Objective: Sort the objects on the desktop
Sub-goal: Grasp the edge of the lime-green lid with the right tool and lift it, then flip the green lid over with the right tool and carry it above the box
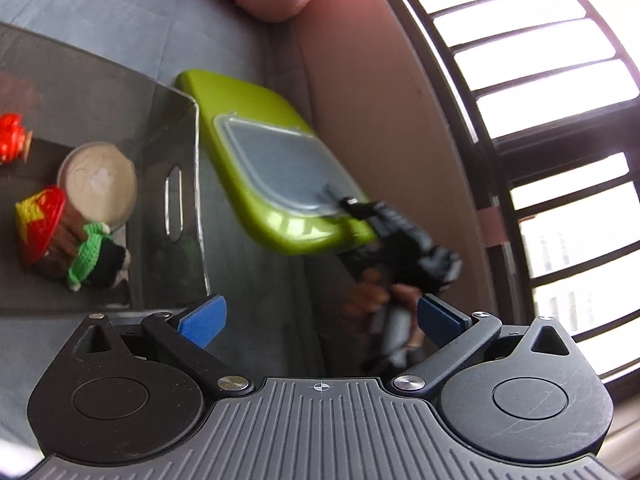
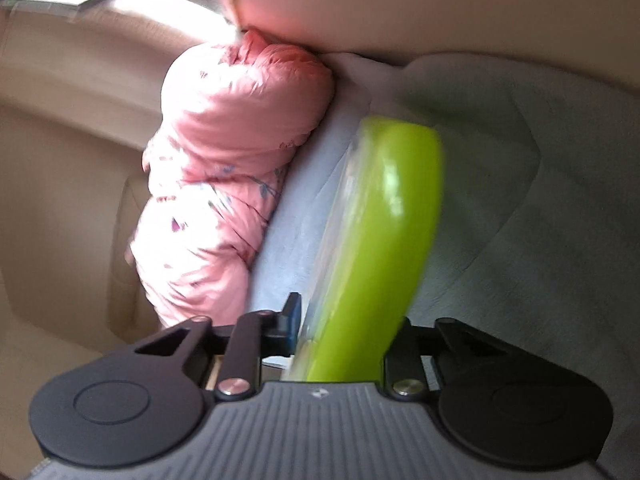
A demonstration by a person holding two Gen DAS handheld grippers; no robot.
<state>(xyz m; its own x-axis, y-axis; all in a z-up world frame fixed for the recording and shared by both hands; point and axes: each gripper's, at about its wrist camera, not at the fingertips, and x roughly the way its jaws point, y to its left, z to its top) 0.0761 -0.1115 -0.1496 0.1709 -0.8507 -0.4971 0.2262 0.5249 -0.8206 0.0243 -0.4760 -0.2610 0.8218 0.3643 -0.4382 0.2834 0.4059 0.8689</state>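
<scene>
Grey, faintly creased cloth (image 1: 132,16) covers the soft surface under everything, bounded by a smooth tan padded wall (image 1: 384,120) and, past it, a window with dark horizontal bars (image 1: 532,80). A rolled pink quilt (image 2: 224,184) with a small leaf print lies against that wall. The task's thing, a glossy lime-green tray (image 1: 280,224) with rounded corners and a clear, rounded-rectangular plastic lid (image 1: 276,168) lying in it, is lifted off the cloth and tilted, just beside the outer wall of a translucent smoky-grey plastic bin (image 1: 188,168) with a slot handle. The right tool (image 2: 344,340), matt black with blue pads, is clamped on the tray's near edge; from its own camera the tray stands edge-on between the jaws, and from the left camera the tool appears blurred at the tray's lower right corner, a hand (image 1: 372,300) behind it. The left tool (image 1: 320,316) has its ribbed blue pads (image 1: 204,320) spread wide with nothing between them, above the cloth near the bin's corner. Inside the bin lie a round cream ceramic dish (image 1: 100,180), a crocheted yarn doll (image 1: 64,236) in red, yellow, brown and green, and a glossy red-orange object (image 1: 12,136), partly cut off.
</scene>
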